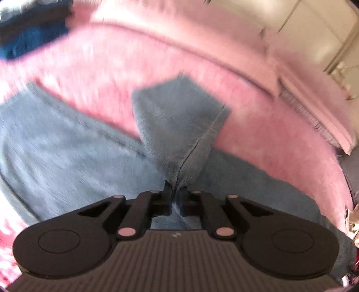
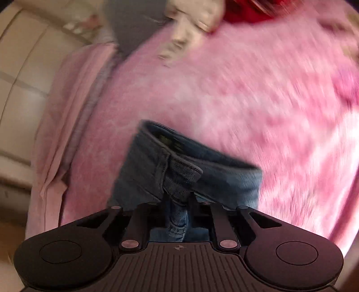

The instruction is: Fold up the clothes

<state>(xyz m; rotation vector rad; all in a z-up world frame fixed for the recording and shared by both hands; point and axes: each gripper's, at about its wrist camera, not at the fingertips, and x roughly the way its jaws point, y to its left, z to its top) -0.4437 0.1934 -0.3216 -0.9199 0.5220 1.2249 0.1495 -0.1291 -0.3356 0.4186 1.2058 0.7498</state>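
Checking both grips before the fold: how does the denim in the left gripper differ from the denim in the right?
The left gripper pinches pale blue jeans fabric along a plain seam. The right gripper pinches darker denim at a thick waistband. Both are shut on cloth over the pink blanket.

Open pink blanket point(image 2: 224, 89) extends far and right of the right tongs point(image 2: 178, 202), unobstructed. Obstacles at the far edge: a cream garment point(image 2: 190, 24) and a red item point(image 2: 244, 11). Ahead of the left tongs point(image 1: 176, 191), lifted jeans point(image 1: 179, 116) block passage; dark blue clothing point(image 1: 29, 38) occupies the far left.
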